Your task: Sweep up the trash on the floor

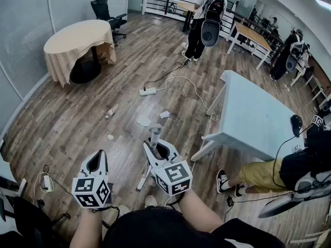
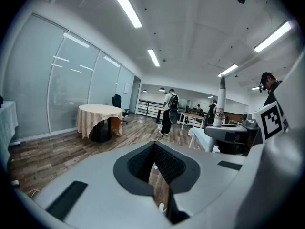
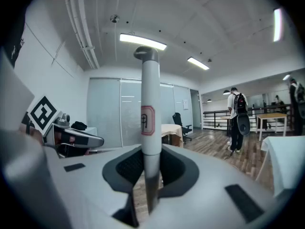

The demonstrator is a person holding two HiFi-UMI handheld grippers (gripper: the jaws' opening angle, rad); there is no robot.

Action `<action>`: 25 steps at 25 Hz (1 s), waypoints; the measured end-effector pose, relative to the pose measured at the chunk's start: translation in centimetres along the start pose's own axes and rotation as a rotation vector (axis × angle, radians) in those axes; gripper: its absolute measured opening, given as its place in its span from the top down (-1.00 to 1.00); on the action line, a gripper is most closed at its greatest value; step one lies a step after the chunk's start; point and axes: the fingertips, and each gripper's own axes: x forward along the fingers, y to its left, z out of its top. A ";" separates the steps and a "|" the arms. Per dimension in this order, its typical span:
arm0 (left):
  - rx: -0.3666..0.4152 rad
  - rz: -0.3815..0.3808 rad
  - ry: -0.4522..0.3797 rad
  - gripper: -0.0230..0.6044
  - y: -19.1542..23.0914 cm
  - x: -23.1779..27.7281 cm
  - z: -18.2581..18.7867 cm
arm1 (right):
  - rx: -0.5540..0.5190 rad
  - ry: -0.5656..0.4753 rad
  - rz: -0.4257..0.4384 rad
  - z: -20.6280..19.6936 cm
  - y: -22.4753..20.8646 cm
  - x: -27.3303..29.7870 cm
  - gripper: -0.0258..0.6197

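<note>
Wooden floor (image 1: 72,128); white table (image 1: 253,118) at 3 o'clock. Right gripper (image 1: 158,148), jaws clamped on the upright broom handle (image 3: 150,104). Left gripper (image 1: 98,155), jaws together, empty. Paper scraps (image 1: 144,121) on the floor, 12 o'clock of both grippers.

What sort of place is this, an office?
Probably a shared office or workshop: a frosted glass partition wall, a black swivel office chair and a pale blue rectangular work table.
</note>
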 end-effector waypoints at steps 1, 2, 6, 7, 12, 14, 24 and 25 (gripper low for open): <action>-0.007 -0.005 -0.002 0.94 -0.3 0.3 0.0 | -0.005 -0.002 -0.001 0.0 -0.4 0.0 0.67; -0.013 -0.010 -0.002 0.94 -0.6 0.6 -0.1 | -0.009 -0.004 -0.003 0.0 -0.8 0.1 0.67; -0.017 -0.005 0.007 0.94 -1.4 1.7 -0.4 | -0.007 -0.009 -0.027 -0.2 -2.6 0.5 0.67; -0.018 0.001 0.004 0.94 -1.4 1.9 -0.4 | -0.003 -0.007 -0.030 -0.3 -3.0 0.6 0.67; 0.011 0.056 -0.003 0.94 -1.2 2.5 -0.6 | 0.014 -0.014 -0.017 -0.3 -4.9 0.7 0.67; 0.020 0.077 0.003 0.94 -1.3 3.0 -0.7 | 0.018 -0.017 -0.005 -0.2 -5.5 0.9 0.67; -0.014 0.099 0.027 0.94 -2.9 6.1 -1.3 | 0.015 -0.010 0.021 -0.7 -8.7 2.1 0.67; -0.012 0.097 0.029 0.94 -3.1 6.4 -1.3 | 0.015 -0.005 0.021 -1.0 -9.0 2.1 0.67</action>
